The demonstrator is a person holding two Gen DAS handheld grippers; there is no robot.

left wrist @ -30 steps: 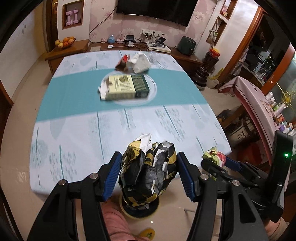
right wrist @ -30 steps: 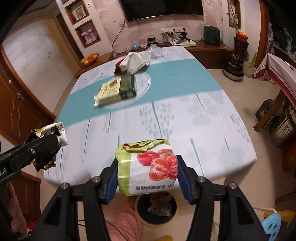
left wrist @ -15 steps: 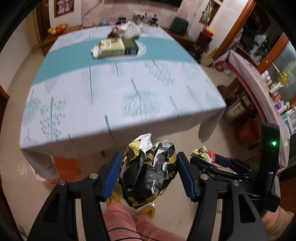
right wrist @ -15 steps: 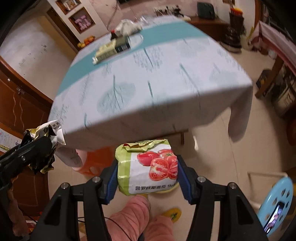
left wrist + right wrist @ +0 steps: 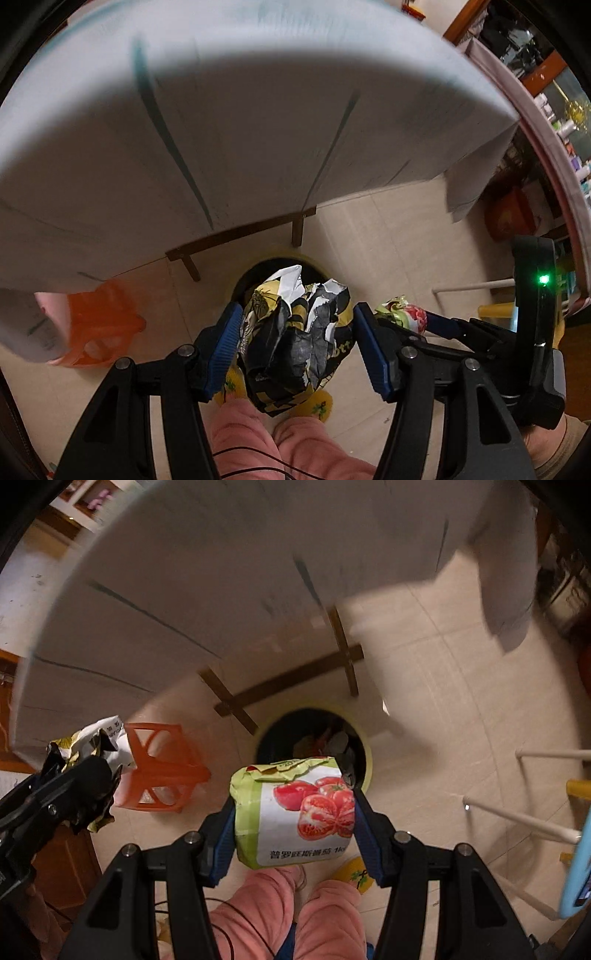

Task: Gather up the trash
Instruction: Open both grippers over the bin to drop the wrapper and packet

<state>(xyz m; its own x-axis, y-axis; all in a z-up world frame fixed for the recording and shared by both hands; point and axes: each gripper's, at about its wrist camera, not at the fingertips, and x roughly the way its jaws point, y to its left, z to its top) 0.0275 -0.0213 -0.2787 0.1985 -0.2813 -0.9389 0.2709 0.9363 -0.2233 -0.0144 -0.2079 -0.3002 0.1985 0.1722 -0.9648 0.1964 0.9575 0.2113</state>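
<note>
above the bin [image 5: 369, 764], two clamped wrappers

A crumpled wrapper [image 5: 295, 339] is black, yellow and white. The tomato packet [image 5: 295, 812] is white with a lime-green band and red tomatoes. The bin [image 5: 365, 746] has a yellow rim; the stool [image 5: 162, 768] on the left is orange.

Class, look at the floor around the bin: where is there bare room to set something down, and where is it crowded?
Bare tiles lie right of the yellow-rimmed bin, up to the white rails. Left, only a narrow strip separates it from the orange stool. Behind stands the table's wooden crossbar; in front, pink-clad legs. The bin's mouth already holds trash.
</note>
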